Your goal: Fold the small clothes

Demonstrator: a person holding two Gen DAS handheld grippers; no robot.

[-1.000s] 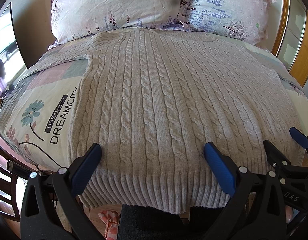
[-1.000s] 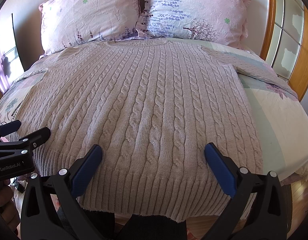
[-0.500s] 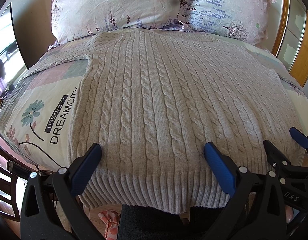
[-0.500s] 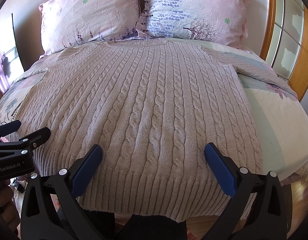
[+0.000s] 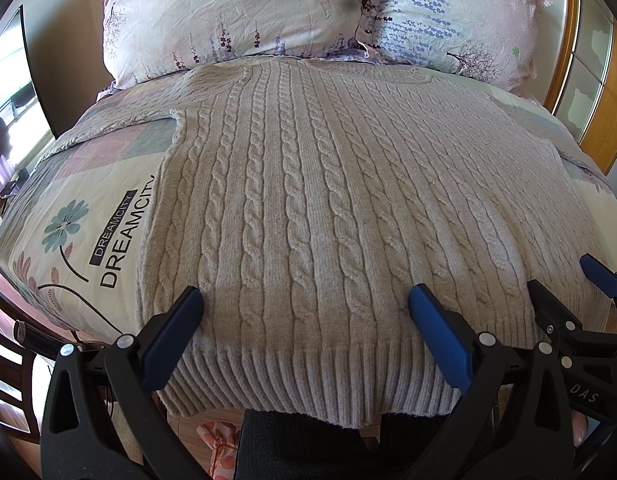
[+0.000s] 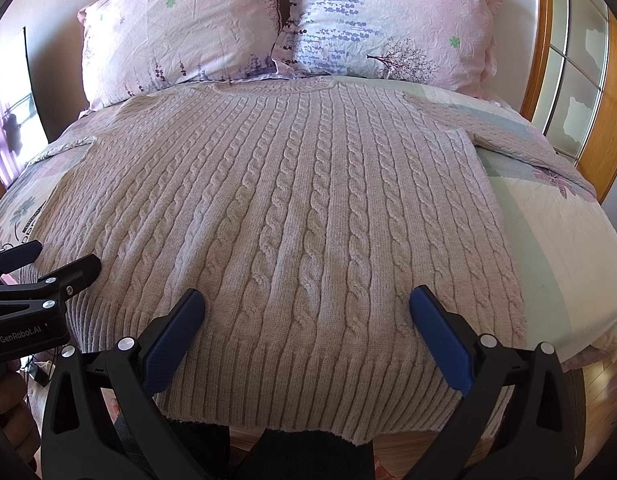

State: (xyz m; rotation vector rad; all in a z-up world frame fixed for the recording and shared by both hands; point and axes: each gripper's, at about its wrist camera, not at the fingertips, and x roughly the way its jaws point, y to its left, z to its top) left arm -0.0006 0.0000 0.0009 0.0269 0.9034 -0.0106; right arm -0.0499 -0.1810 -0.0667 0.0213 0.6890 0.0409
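Well, beige cable-knit sweater (image 5: 308, 208) lies flat (ribbed hem nearest), unfolded.

Nothing shows any change since the earlier pictures. The sweater (image 5: 328, 216) and both grippers show no shift.
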